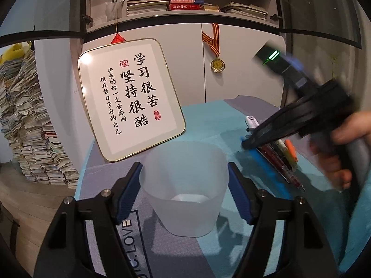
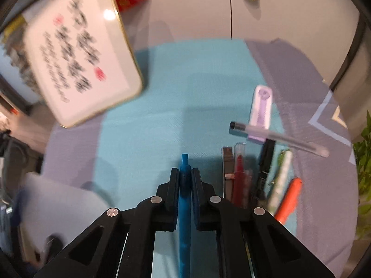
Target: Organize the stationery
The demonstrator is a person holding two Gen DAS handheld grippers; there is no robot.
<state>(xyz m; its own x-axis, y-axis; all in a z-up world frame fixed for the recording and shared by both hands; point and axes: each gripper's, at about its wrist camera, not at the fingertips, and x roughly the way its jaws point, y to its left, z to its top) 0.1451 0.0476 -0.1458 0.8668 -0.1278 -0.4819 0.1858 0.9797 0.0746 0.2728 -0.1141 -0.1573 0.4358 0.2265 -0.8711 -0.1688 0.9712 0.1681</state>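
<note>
My left gripper (image 1: 184, 165) holds a translucent white cup (image 1: 185, 185), its blue pads (image 1: 129, 192) pressed on both sides, low over the teal and grey cloth (image 1: 208, 120). My right gripper (image 2: 184, 171) is shut on a blue pen (image 2: 184, 159) that runs along the fingers, just above the cloth. The left wrist view shows that gripper (image 1: 245, 142) blurred at the right, a hand on its handle, tips beside the pens (image 1: 283, 157). To the right of the blue pen lie a red pen (image 2: 240, 173), a black pen (image 2: 264, 169), a white patterned pen (image 2: 281, 178), an orange highlighter (image 2: 289, 199) and a clear pen (image 2: 278, 139) across a lilac case (image 2: 260, 113).
A gold-framed calligraphy board (image 1: 132, 97) leans against the white cabinet at the back left of the table. A medal (image 1: 217, 64) hangs on the cabinet door. A tall stack of books (image 1: 27, 127) stands on the floor at the left. A green plant (image 2: 364, 157) is at the right edge.
</note>
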